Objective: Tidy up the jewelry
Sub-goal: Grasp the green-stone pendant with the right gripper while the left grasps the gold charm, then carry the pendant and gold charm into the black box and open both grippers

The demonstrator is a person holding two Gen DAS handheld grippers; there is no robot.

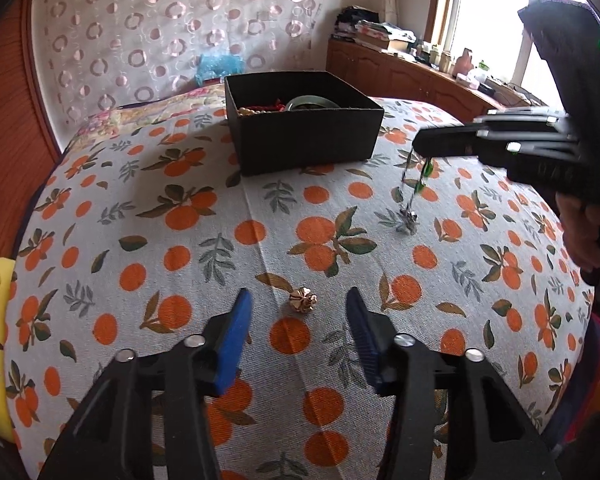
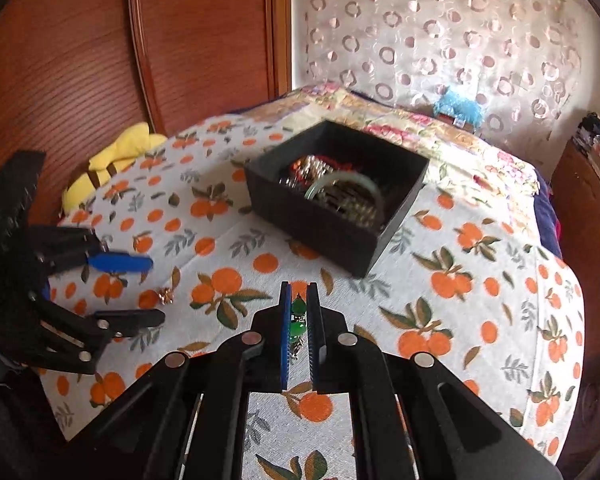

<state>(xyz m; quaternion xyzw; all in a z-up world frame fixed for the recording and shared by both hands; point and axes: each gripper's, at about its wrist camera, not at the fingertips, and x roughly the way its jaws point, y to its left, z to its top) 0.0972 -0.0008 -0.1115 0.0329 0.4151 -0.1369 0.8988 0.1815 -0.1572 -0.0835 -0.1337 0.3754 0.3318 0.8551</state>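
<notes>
Gold-toned trinket (image 1: 302,299) lay on the cloth directly ahead of the left gripper (image 1: 298,304), between its open jaws; the right gripper (image 2: 299,312), clamping a green-beaded piece (image 2: 298,320), hung farther off.

1. A black open-topped box (image 1: 304,140) stands on the orange-print bedspread (image 1: 180,264); inside lie a pale green bangle (image 2: 342,184), red beads and gold-coloured pieces, heaped together.
2. A small gold-coloured ornament (image 1: 302,299) lies alone on the bedspread, well apart from the box.
3. A green-stoned dangling piece (image 2: 298,318) hangs clamped above the bedspread, its silvery end (image 1: 408,214) lowest.
</notes>
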